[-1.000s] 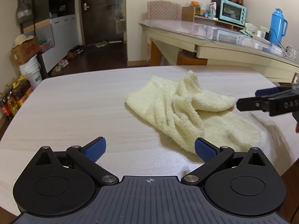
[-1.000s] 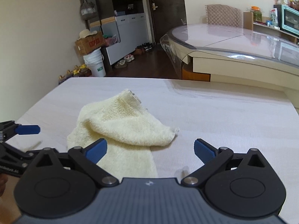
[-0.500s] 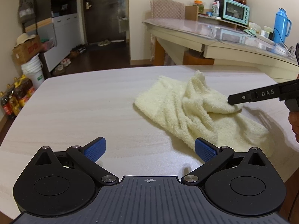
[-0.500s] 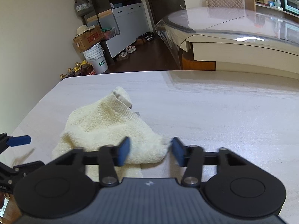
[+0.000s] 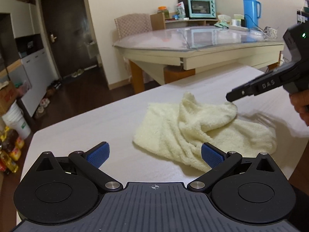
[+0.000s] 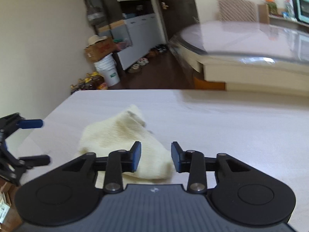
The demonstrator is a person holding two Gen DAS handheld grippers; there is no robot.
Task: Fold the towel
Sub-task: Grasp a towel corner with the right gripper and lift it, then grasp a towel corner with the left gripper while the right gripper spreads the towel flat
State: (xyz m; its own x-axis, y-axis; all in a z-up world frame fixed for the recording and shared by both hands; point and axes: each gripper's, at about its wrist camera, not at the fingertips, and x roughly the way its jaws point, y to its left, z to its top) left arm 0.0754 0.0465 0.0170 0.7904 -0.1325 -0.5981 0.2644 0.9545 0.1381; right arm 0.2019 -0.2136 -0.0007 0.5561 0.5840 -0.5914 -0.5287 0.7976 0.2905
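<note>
A crumpled cream towel (image 5: 195, 127) lies on the pale wooden table (image 5: 96, 127). My left gripper (image 5: 155, 153) is open and empty, just short of the towel's near edge. My right gripper (image 6: 155, 159) has its jaws partly closed around a raised fold of the towel (image 6: 143, 150); a gap shows beside the right pad, so the grip is unclear. It also shows in the left wrist view (image 5: 241, 93), its tips at the towel's lifted right fold. The left gripper shows at the left edge of the right wrist view (image 6: 29, 141).
A glass-topped table (image 5: 202, 38) stands beyond the work table, with a chair (image 5: 133, 25), toaster oven (image 5: 201, 6) and blue flask (image 5: 251, 9). Buckets and boxes (image 6: 106, 63) stand on the floor at the left. The table's left edge (image 5: 29, 145) is close.
My right gripper narrowed its jaws from wide open around a towel fold and lifted it a little. My left gripper drew back and tilted; it stays open.
</note>
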